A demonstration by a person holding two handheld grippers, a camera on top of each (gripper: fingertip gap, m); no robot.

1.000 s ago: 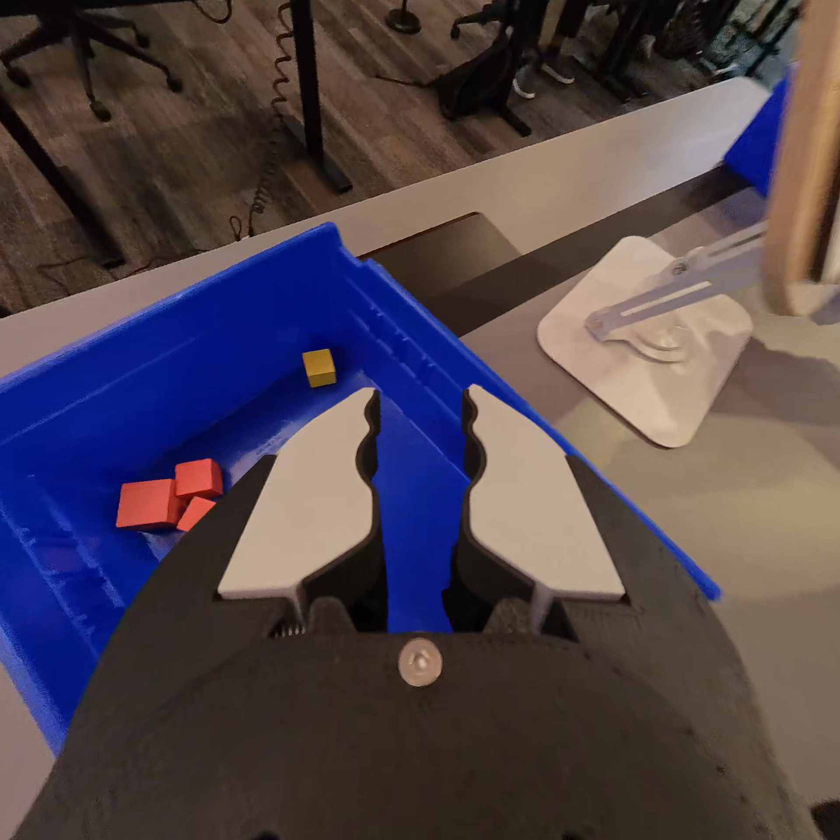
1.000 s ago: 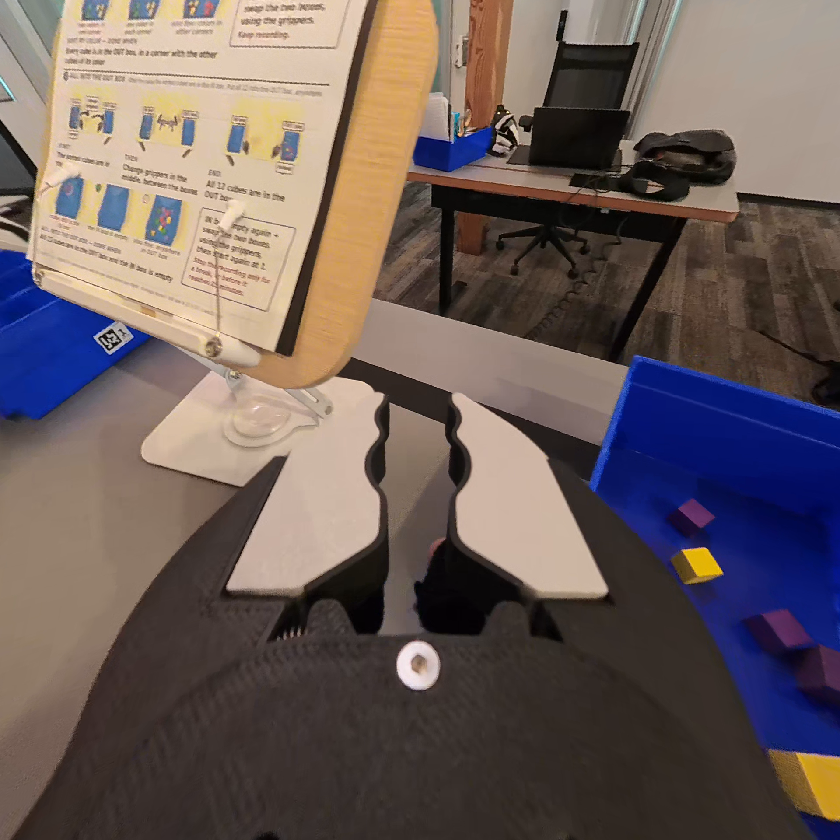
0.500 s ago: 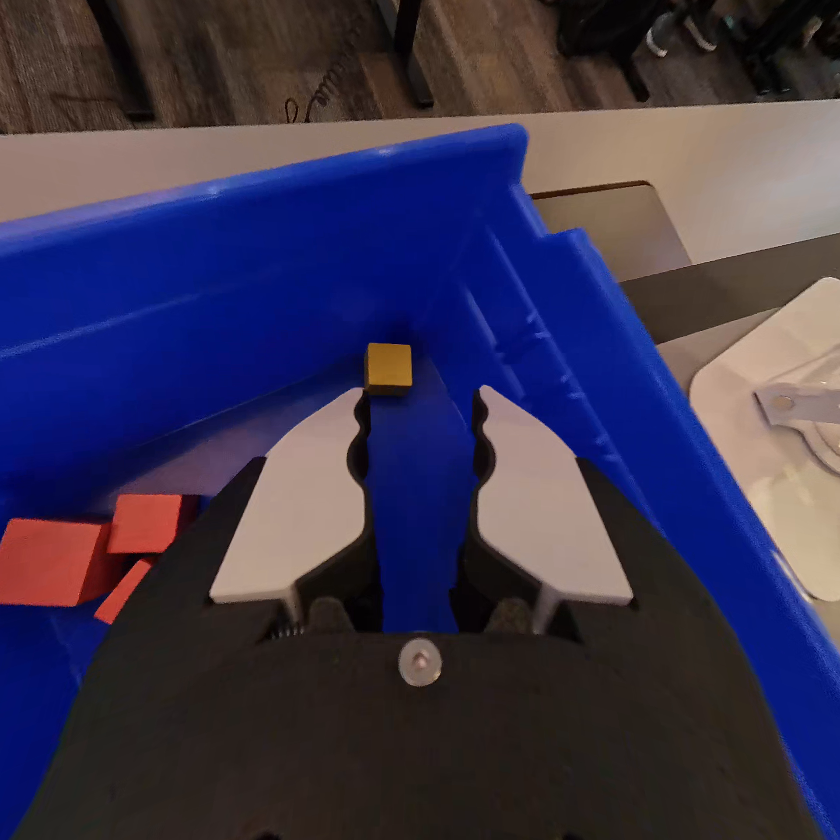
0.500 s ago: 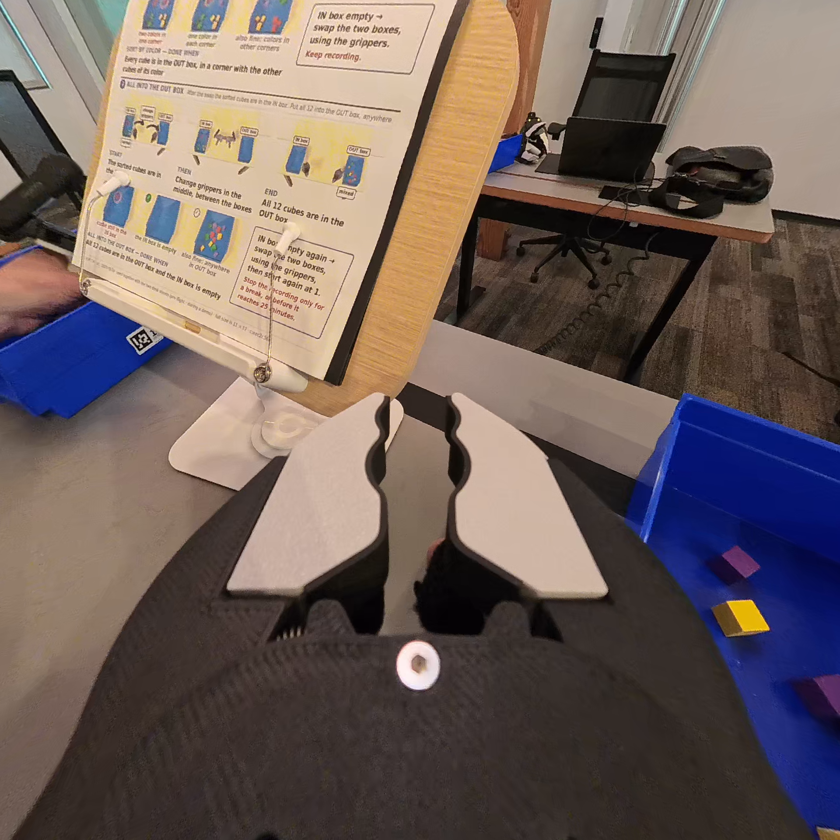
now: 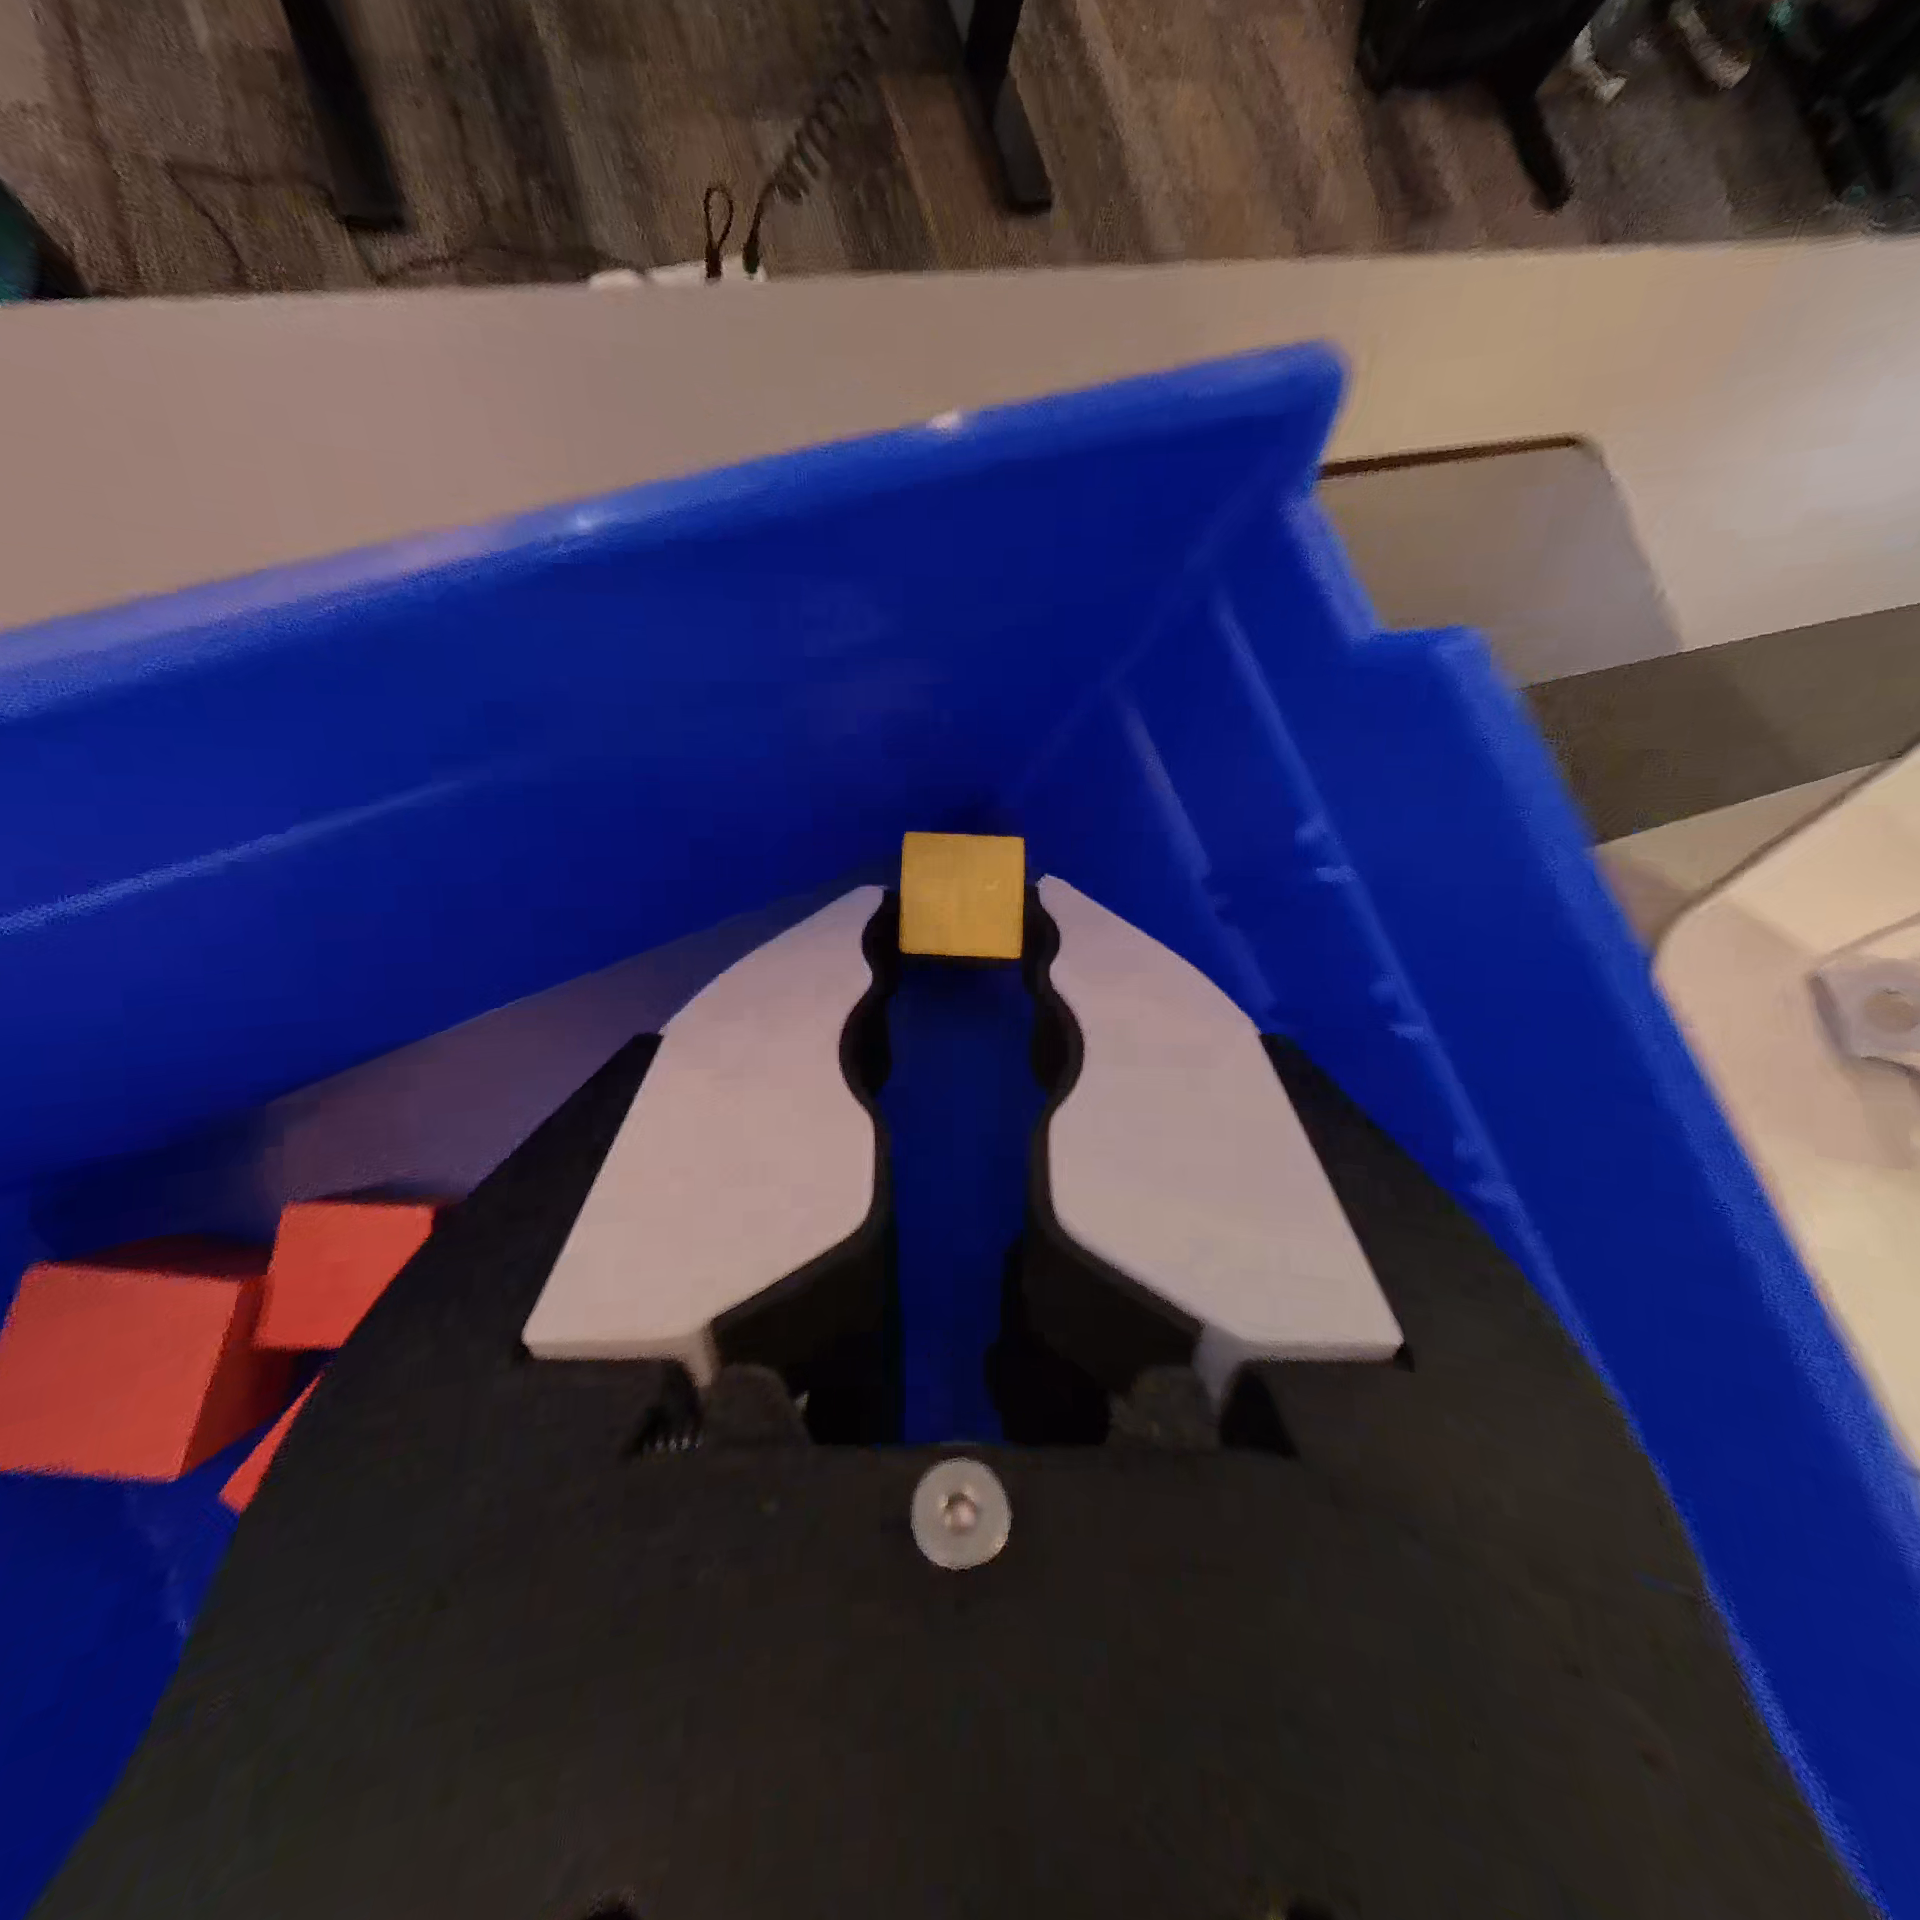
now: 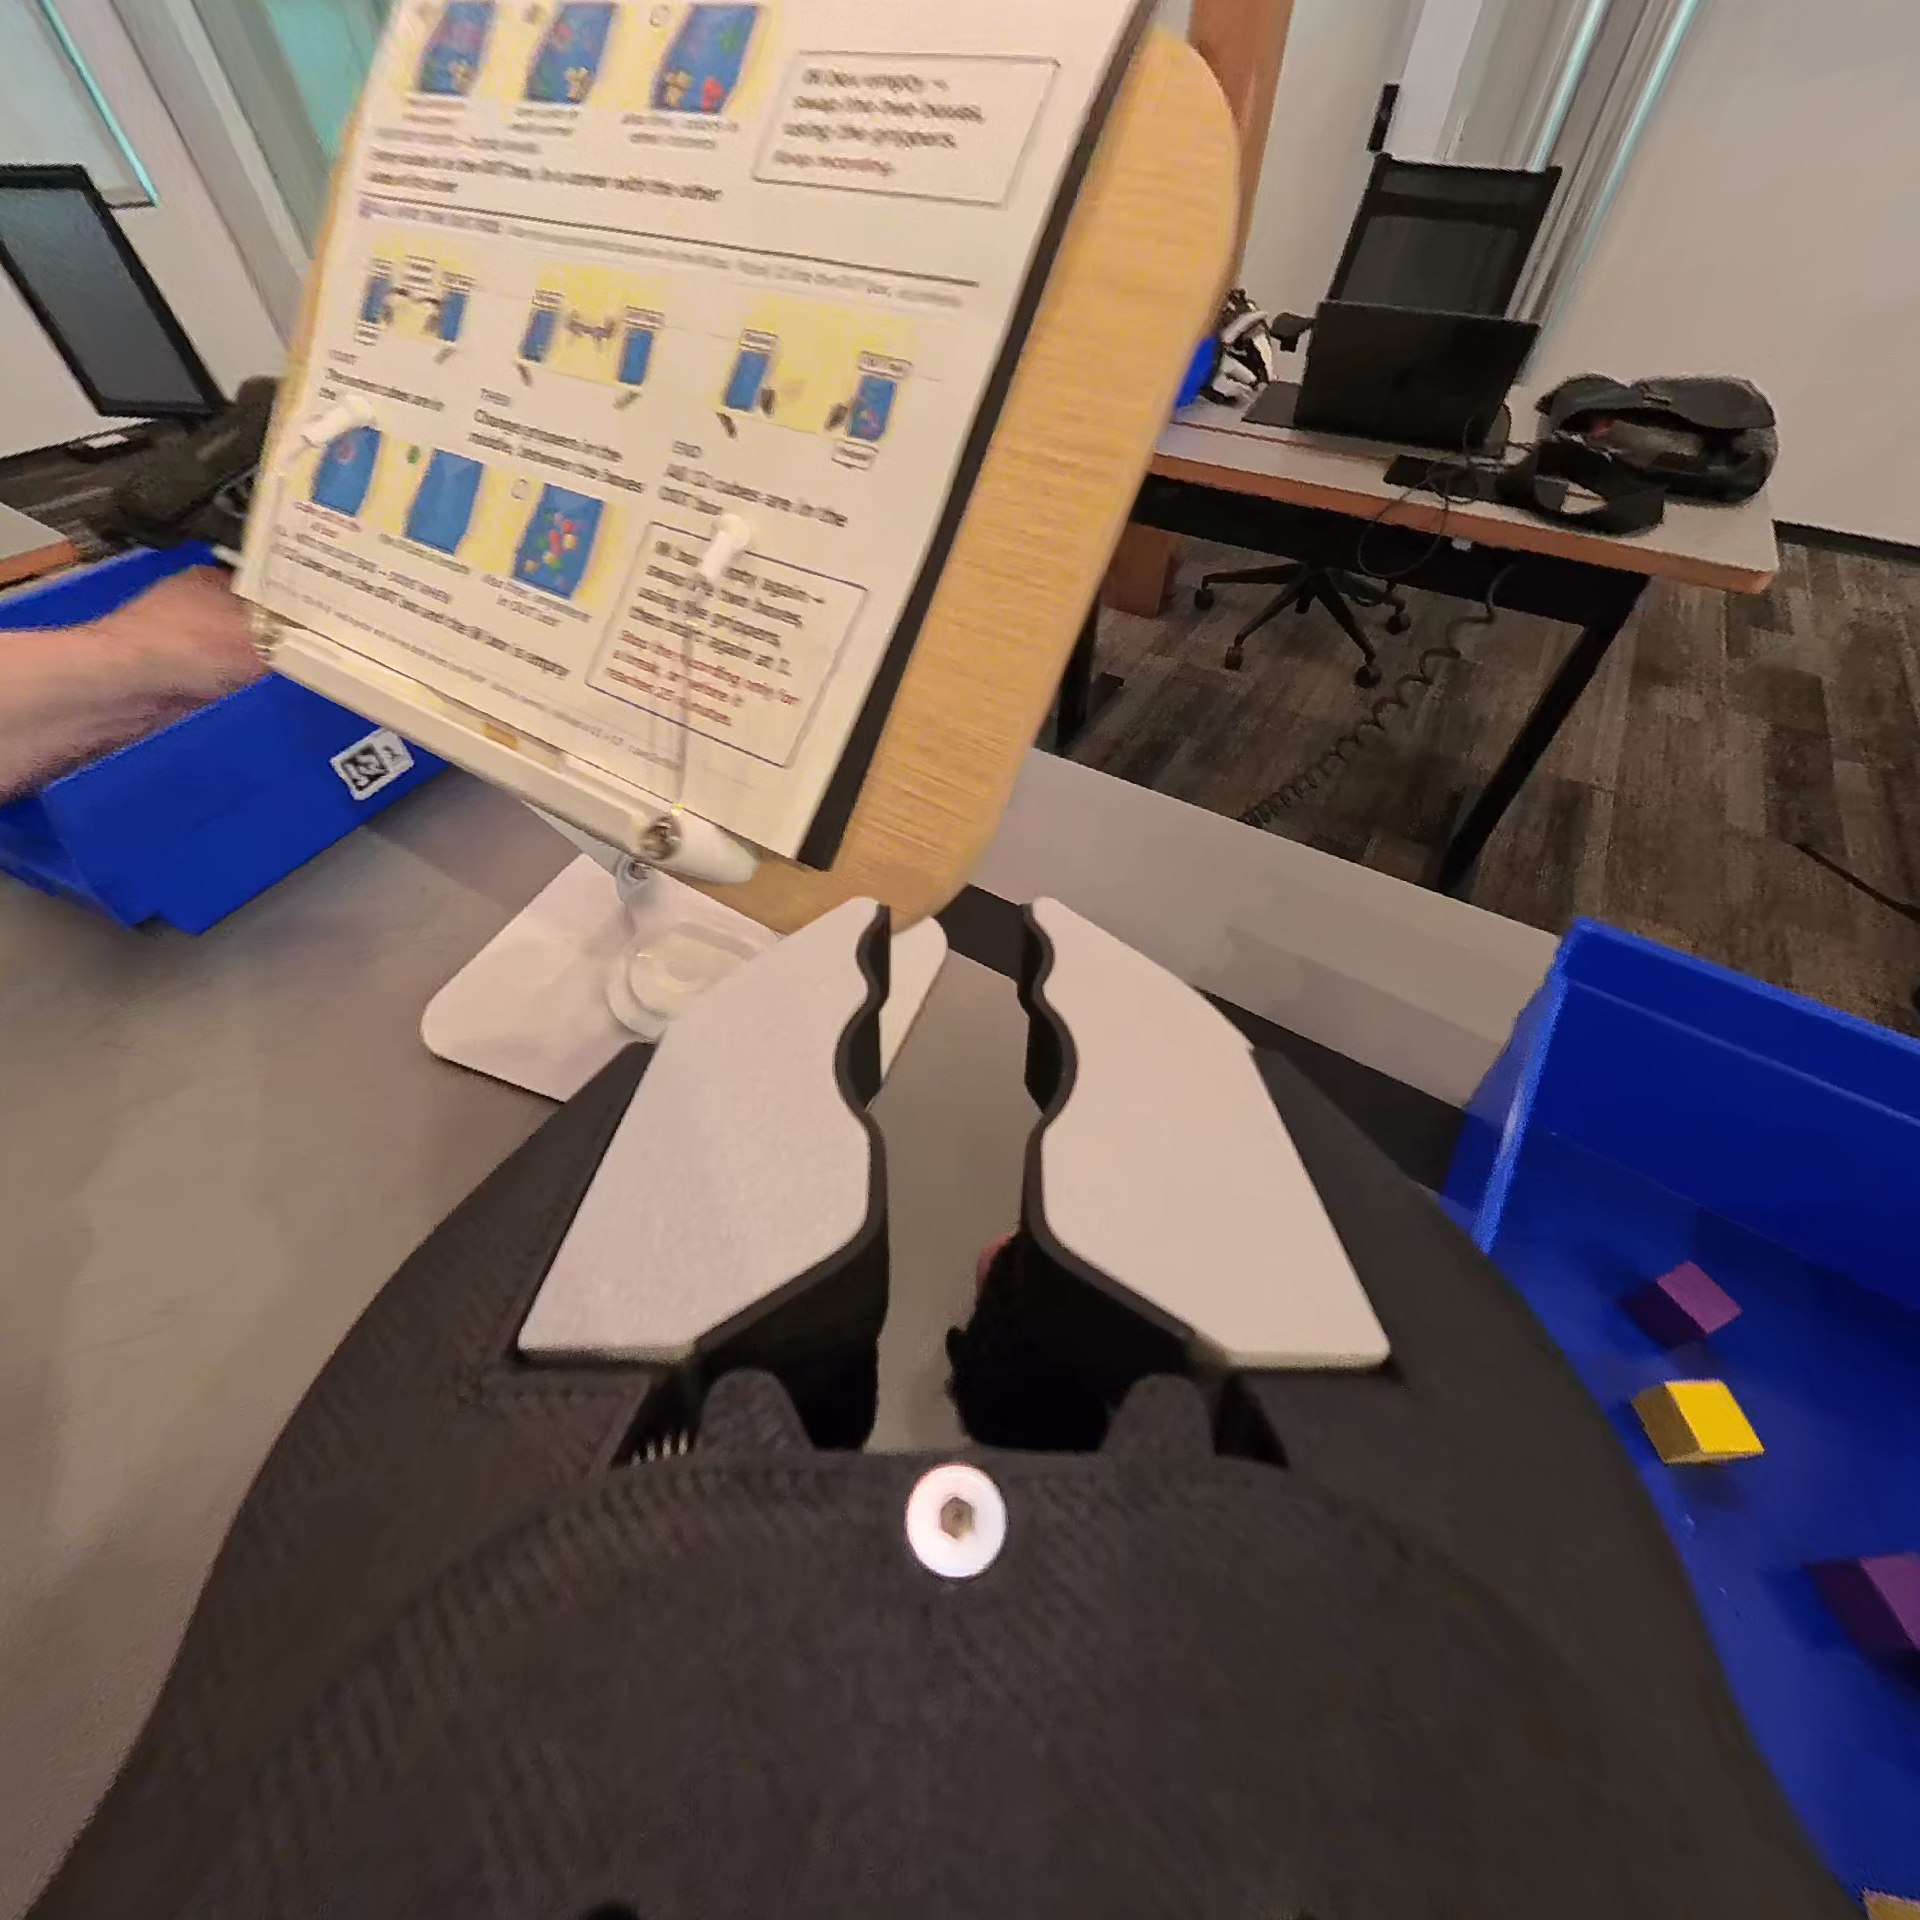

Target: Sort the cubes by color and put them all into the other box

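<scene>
In the left wrist view my left gripper (image 5: 961, 906) is deep in the far right corner of a blue box (image 5: 623, 675). Its fingertips are shut on a yellow cube (image 5: 961, 891), and both pads touch its sides. Red cubes (image 5: 104, 1371) lie at the box's left. In the right wrist view my right gripper (image 6: 954, 925) is open with nothing between its fingertips, held above the grey table. To its right is a second blue box (image 6: 1714, 1049) holding purple cubes (image 6: 1683, 1304) and a yellow cube (image 6: 1699, 1421).
An instruction sheet on a wooden board stand (image 6: 675, 416) with a white base (image 6: 561, 987) stands just ahead of the right gripper. The left blue box (image 6: 208, 821) and a person's hand (image 6: 104, 675) show at far left. Desks and chairs stand beyond the table edge.
My left gripper moved forward into the box corner, opened wider, then closed on the yellow cube. The right gripper drifted slightly with its jaws unchanged.
</scene>
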